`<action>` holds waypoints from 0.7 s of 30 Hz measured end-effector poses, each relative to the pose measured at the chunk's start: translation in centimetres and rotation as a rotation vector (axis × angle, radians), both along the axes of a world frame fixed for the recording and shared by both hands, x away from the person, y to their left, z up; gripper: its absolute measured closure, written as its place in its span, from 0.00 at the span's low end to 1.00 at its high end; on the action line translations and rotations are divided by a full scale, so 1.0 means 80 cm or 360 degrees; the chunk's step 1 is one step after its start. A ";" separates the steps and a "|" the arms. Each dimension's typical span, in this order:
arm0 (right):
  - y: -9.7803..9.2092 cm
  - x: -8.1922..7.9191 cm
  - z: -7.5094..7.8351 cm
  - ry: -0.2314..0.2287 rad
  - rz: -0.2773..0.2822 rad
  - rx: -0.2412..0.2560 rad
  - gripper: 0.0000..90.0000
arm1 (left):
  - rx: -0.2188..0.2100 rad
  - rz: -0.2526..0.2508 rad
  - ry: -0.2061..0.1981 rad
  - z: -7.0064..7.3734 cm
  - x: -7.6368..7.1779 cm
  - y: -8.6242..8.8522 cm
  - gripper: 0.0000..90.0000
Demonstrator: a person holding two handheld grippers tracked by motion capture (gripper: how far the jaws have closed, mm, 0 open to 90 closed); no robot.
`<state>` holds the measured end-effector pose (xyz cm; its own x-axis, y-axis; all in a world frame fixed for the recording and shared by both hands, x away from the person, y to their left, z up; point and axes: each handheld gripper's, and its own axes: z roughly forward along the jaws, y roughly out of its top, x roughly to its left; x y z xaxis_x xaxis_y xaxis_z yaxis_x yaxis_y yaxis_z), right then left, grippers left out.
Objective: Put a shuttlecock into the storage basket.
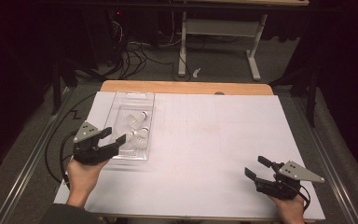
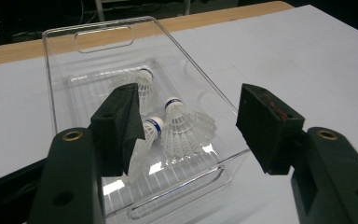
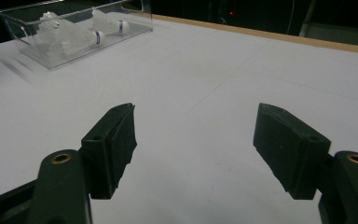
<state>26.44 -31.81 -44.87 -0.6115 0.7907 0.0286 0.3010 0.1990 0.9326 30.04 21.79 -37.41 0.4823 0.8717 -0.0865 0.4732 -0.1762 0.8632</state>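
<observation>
I see 3 feathery white shuttlecocks (image 2: 186, 130) lying in the clear, ribbed plastic tray (image 2: 93, 37) at the table's left. My left gripper (image 1: 113, 136) hovers at its near rim, jaws spread, empty. My right gripper (image 1: 257, 167) sits well apart, released.

One shuttlecock (image 2: 140, 86) is partly hidden behind the left gripper's (image 2: 186, 123) near jaw; another (image 2: 150, 130) is half covered by the same jaw. The tray's (image 2: 177, 198) near corner is cut off by the bottom edge. In the high view the shuttlecocks are too small to be counted.
</observation>
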 end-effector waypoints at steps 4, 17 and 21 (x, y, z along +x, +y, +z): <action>0.000 0.000 0.000 -0.0001 0.0000 0.0001 0.33 | -0.0006 -0.0002 -0.0001 -0.001 -0.001 -0.001 0.45; 0.000 0.000 0.000 0.0000 -0.0003 0.0001 0.33 | -0.0014 -0.0015 -0.0002 -0.005 -0.007 -0.002 0.44; 0.000 0.000 0.000 0.0000 -0.0002 0.0001 0.33 | -0.0029 -0.0013 -0.0016 -0.005 -0.011 -0.001 0.44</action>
